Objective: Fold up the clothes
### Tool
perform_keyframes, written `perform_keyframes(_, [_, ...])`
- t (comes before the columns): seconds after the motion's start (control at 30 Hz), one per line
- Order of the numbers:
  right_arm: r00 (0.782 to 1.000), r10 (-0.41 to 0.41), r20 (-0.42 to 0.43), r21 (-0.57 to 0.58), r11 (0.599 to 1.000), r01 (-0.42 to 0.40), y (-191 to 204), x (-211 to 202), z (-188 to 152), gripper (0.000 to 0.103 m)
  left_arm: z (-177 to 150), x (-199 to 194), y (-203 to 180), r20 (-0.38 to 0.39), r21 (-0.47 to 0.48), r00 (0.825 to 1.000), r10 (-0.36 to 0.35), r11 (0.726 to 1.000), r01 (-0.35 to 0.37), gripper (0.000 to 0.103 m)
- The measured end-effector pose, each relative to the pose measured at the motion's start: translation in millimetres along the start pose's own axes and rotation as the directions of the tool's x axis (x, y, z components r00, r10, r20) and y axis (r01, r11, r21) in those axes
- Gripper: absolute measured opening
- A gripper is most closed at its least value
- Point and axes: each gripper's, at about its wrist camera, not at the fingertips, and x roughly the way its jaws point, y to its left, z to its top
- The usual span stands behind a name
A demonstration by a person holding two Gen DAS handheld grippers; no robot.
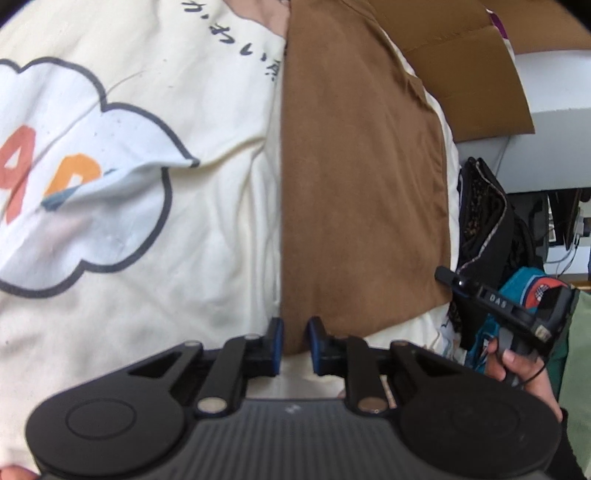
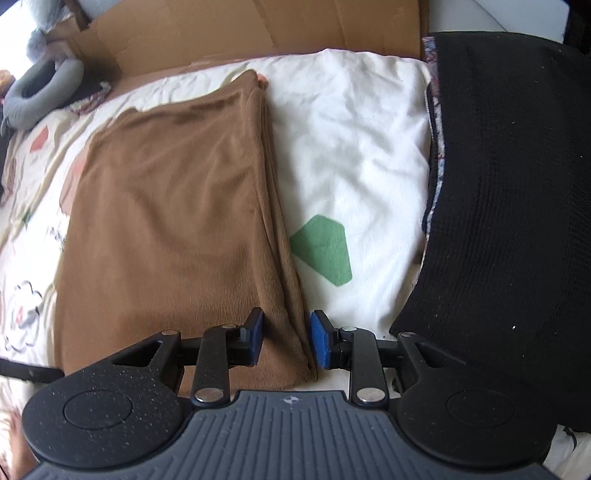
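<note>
Gripping the near edge of the brown garment [image 2: 173,221] is the step we judge to be in hand, one corner for each hand. The garment lies already folded into a long strip on the cream printed bedsheet [image 2: 351,147]. It runs from the lower middle of each view up toward the cardboard [image 2: 258,26] at the top.

In the left wrist view, the left hand-held gripper [image 1: 295,345] stands at the lower middle of the frame with its jaws nearly together, and the left bottom corner of the brown cloth sits in the narrow gap. We cannot tell if the pads already press on it. In the right wrist view, the right hand-held gripper [image 2: 287,338] has its jaws apart. The stacked right edge of the cloth passes between them, but the blue pads do not touch it yet.

To do this well, we should close both grippers on all the layers, not only on the top one. We should also take none of the bedsheet below. Both corners should then rise together and stay level, so that the fold comes straight. The black knit fabric [image 2: 517,184] at the right of the frame lies near, so we should keep clear of it.
</note>
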Motion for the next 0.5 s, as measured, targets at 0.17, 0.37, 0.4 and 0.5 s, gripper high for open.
perform_keyframes(0.17, [1.0,-0.019,-0.005,-0.027,0.999,0.019,4.6,8.6,-2.5,0.04,3.2,4.3,-5.8,0.014,0.032,1.0,0.008,0.999,-0.009,0.017])
perform_keyframes(0.37, [1.0,0.027,-0.009,0.023,0.999,-0.027,-5.4,15.3,-1.5,0.043,0.4,4.8,6.6,0.044,-0.029,0.998,-0.049,0.998,0.05,0.016])
perform_keyframes(0.4, [0.999,0.041,-0.008,0.037,0.998,-0.041,-8.5,15.4,-1.9,0.043,-0.5,5.8,8.0,0.052,-0.038,0.997,-0.061,0.997,0.063,0.016])
perform_keyframes(0.5, [0.997,0.076,-0.001,0.074,0.994,-0.076,-15.9,16.4,-3.6,0.043,-4.8,8.0,9.6,0.076,-0.049,0.993,-0.087,0.995,0.091,0.016])
